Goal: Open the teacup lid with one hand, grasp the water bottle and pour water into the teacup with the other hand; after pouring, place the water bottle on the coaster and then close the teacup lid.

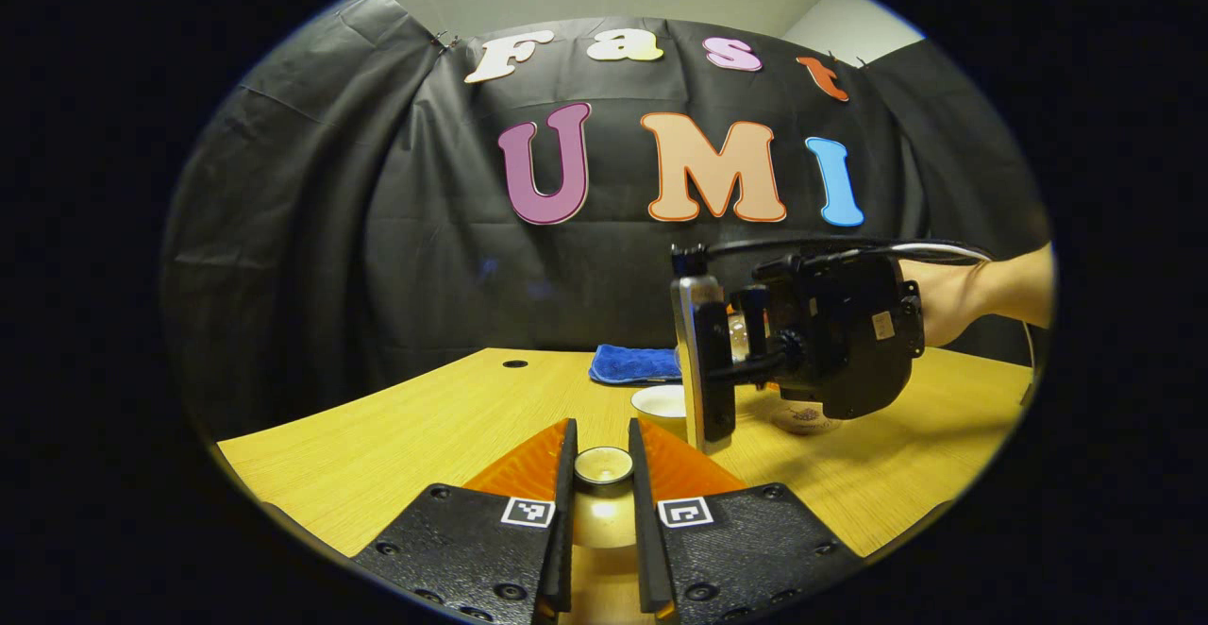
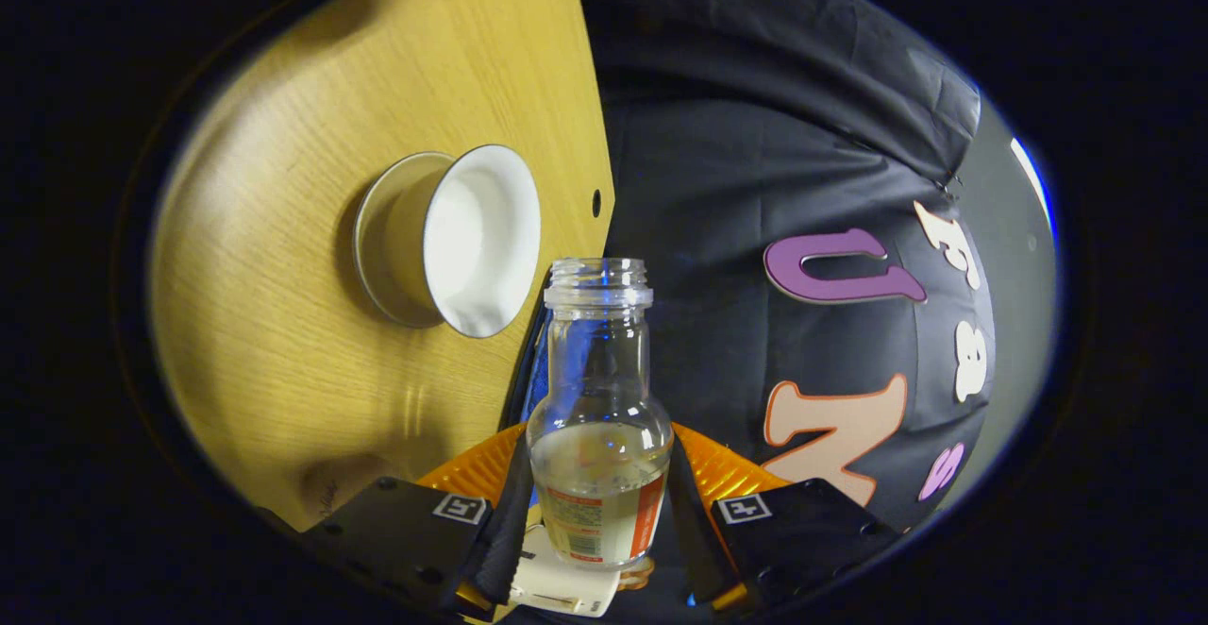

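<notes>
My left gripper (image 1: 602,474) is shut on the knob of the cream teacup lid (image 1: 604,466), held low above the wooden table (image 1: 425,427). Just beyond it stands the uncovered teacup (image 1: 661,402). In the right gripper view, which is rolled sideways, my right gripper (image 2: 599,512) is shut on a clear glass water bottle (image 2: 600,417) with a label and some water in its lower part. Its uncapped mouth (image 2: 599,281) lies close to the rim of the white-lined teacup (image 2: 472,240). No stream of water is visible. A hand holds the right gripper (image 1: 736,361) beside the teacup, above a round coaster (image 1: 802,417).
A folded blue cloth (image 1: 634,363) lies at the back of the table, behind the teacup. A small round hole (image 1: 514,363) sits near the far edge. The black cloth wall stands close behind the table. A forearm (image 1: 1010,287) reaches in from the right.
</notes>
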Demonstrator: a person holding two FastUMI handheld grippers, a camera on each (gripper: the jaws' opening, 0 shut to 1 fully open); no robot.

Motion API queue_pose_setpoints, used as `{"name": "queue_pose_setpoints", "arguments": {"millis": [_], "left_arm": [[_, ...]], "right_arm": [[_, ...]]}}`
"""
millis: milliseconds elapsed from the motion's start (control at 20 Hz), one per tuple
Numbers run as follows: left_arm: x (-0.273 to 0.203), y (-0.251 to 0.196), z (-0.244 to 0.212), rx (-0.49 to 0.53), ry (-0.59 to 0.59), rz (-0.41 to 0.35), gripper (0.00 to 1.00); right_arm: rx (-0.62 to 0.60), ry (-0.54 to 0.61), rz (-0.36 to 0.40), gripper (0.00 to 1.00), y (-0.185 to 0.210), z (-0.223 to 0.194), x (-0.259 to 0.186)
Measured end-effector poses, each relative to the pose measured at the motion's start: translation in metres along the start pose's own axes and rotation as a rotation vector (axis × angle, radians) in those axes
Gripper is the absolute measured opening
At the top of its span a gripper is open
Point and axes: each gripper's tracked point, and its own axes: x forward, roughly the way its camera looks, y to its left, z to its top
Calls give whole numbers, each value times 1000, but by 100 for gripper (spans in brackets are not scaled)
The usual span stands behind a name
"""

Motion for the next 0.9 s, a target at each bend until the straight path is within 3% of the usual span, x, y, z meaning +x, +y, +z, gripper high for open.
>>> {"name": "queue_pose_setpoints", "arguments": {"millis": [250,550,700,900], "left_arm": [[1,0,0,0,1,1,25],[3,1,-1,0,1,2,25],[4,0,-2,0,1,4,25],[2,0,-1,1,1,7,25]], "right_arm": [[327,28,-40,73,-7,-3,-14],[884,35,-123,72,-31,-33,-37],[1188,34,-156,72,-22,-52,-40],[1493,40,-216,72,5,-82,-57]]}}
